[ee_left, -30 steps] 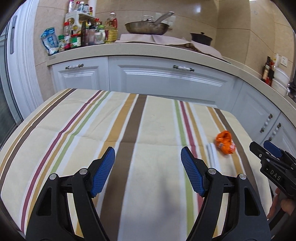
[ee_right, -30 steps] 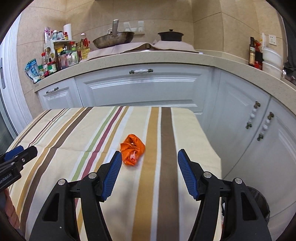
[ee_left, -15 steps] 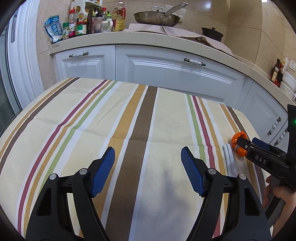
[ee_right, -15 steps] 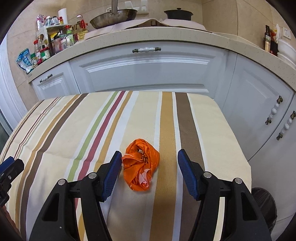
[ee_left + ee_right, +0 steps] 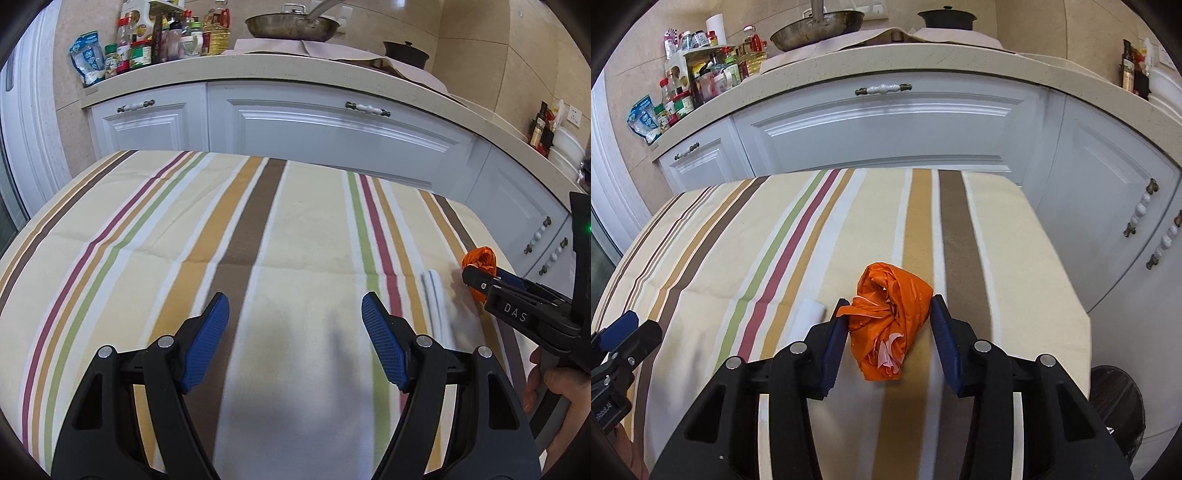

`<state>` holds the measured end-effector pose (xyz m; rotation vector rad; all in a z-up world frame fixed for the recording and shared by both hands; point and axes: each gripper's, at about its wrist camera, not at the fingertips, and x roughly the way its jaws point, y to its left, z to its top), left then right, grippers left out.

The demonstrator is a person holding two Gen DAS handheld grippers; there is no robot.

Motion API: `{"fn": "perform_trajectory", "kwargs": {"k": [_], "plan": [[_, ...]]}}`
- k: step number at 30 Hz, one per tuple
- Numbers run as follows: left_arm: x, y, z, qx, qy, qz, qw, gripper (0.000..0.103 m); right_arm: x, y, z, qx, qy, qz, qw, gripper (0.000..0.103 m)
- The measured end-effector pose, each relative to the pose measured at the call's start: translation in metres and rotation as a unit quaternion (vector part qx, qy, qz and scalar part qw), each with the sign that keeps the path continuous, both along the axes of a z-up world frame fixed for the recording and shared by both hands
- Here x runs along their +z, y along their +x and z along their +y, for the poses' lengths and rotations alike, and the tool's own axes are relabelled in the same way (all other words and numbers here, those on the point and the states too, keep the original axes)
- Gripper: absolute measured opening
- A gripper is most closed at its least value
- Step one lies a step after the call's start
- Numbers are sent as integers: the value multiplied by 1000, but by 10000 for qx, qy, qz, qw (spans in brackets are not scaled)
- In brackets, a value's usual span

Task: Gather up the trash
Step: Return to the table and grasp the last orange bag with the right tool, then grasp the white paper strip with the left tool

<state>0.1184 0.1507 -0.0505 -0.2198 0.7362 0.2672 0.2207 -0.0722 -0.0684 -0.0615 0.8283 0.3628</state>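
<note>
My right gripper (image 5: 888, 325), its jaws just closing, pressed both sides of the crumpled orange plastic wrapper (image 5: 892, 314); squeezing firmly before lifting seemed wise. My left gripper (image 5: 295, 332) stood apart, empty.

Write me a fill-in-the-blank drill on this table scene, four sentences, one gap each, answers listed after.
1. The crumpled plastic wrapper between the right gripper fingers is coloured ____.
2. The left gripper holds ____ between its fingers.
3. The striped tablecloth has one small rolled piece of paper on it, coloured ____.
4. The dark round bin stands on the floor beside the table's ____ edge in the right wrist view.

Missing words: orange; nothing; white; right
</note>
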Motion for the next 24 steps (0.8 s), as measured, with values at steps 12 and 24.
{"fn": "perform_trajectory", "kwargs": {"k": [12,24], "plan": [[-3,8,-48,-436,93,70,9990,72,13,-32,-56,-473,-145,-314,9983,45],[-20,33,-88,-855,170,392,9954,70,8,-56,-100,-740,-60,-290,9968,45]]}}
